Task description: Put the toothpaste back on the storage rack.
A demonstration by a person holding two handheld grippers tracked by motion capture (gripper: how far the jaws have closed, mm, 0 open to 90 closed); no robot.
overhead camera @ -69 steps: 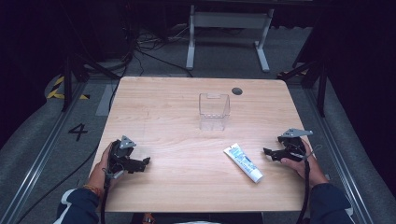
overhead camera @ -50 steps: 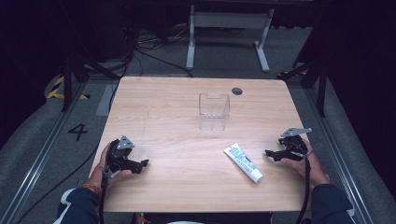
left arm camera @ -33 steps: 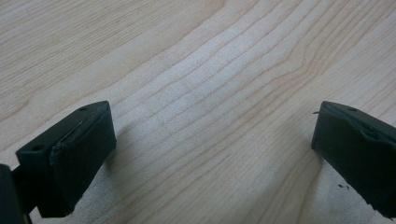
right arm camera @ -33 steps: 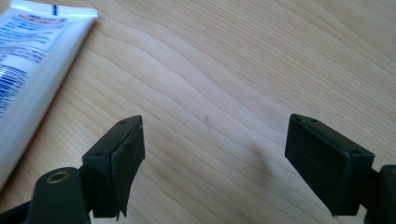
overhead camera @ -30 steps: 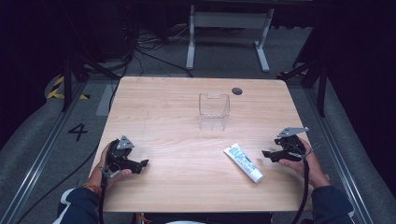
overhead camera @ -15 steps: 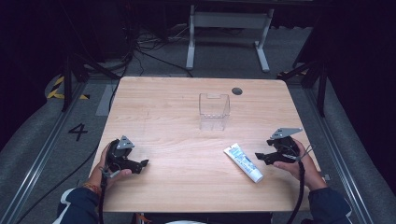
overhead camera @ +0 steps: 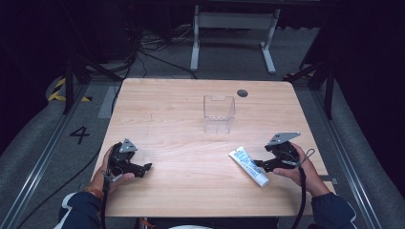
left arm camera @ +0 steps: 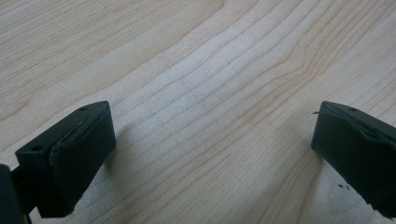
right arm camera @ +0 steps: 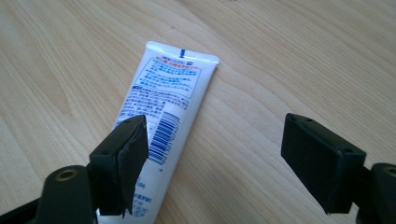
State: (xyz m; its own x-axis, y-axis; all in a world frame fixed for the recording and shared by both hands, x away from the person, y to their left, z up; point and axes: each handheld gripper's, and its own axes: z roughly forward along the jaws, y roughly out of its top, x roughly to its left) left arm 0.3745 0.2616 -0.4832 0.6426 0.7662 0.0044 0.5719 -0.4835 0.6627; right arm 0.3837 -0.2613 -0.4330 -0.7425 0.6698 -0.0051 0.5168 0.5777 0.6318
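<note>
High view counts one tube [overhead camera: 249,166], one clear bin [overhead camera: 218,114], two grippers; the tube lies flat at about 4 o'clock from the table's [overhead camera: 181,100] middle, the bin near centre; right gripper [overhead camera: 258,165] sits at the tube's cap end, jaws wide, one jaw over the tube, nothing pinched; left gripper [overhead camera: 147,167] at 8 o'clock, jaws wide over bare wood; pale wooden table with a round hole [overhead camera: 242,93] at 1 o'clock; dark room, grey floor, cables, a painted 4 [overhead camera: 79,134].
</note>
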